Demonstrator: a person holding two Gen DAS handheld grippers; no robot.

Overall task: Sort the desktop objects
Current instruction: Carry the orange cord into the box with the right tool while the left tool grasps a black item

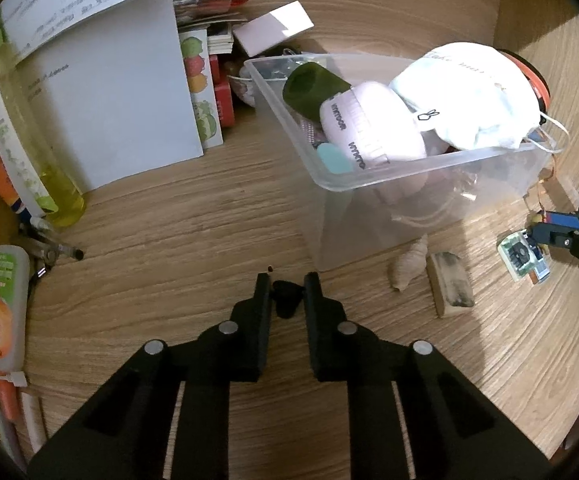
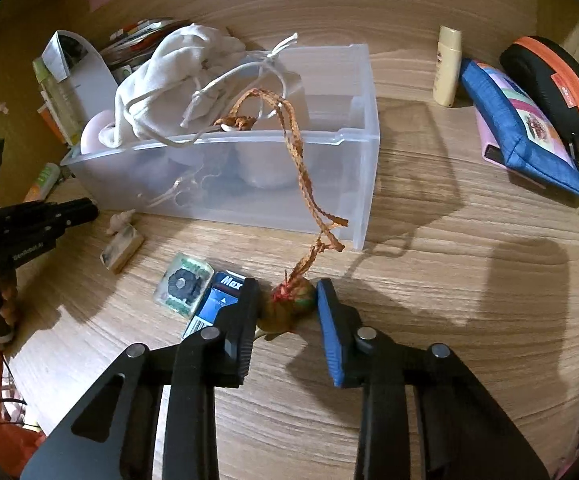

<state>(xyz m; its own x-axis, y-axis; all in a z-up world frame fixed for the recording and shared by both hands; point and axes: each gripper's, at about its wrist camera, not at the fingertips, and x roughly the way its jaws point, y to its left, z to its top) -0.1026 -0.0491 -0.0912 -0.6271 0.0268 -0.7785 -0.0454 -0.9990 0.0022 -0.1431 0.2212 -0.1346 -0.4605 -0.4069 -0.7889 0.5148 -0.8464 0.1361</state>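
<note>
A clear plastic bin (image 1: 373,178) (image 2: 225,196) on the wooden desk holds a white cloth bag (image 1: 469,96), a pink round case (image 1: 369,128) and a dark green cylinder (image 1: 313,90). My left gripper (image 1: 287,282) is shut on a small black object (image 1: 287,300) just above the desk in front of the bin. My right gripper (image 2: 287,294) stands around a small olive-brown charm (image 2: 289,306) and touches it on both sides. The charm's orange braided cord (image 2: 297,160) runs up over the bin's rim. The left gripper also shows in the right wrist view (image 2: 49,216).
A seashell (image 1: 407,266), a wooden stamp block (image 1: 449,284), a clear button-cell pack (image 2: 183,284) and a blue battery box (image 2: 217,304) lie before the bin. Bottles (image 1: 29,128), papers and books stand left. A cream bottle (image 2: 447,66), blue pouch (image 2: 525,132) and orange-trimmed case (image 2: 557,92) lie right.
</note>
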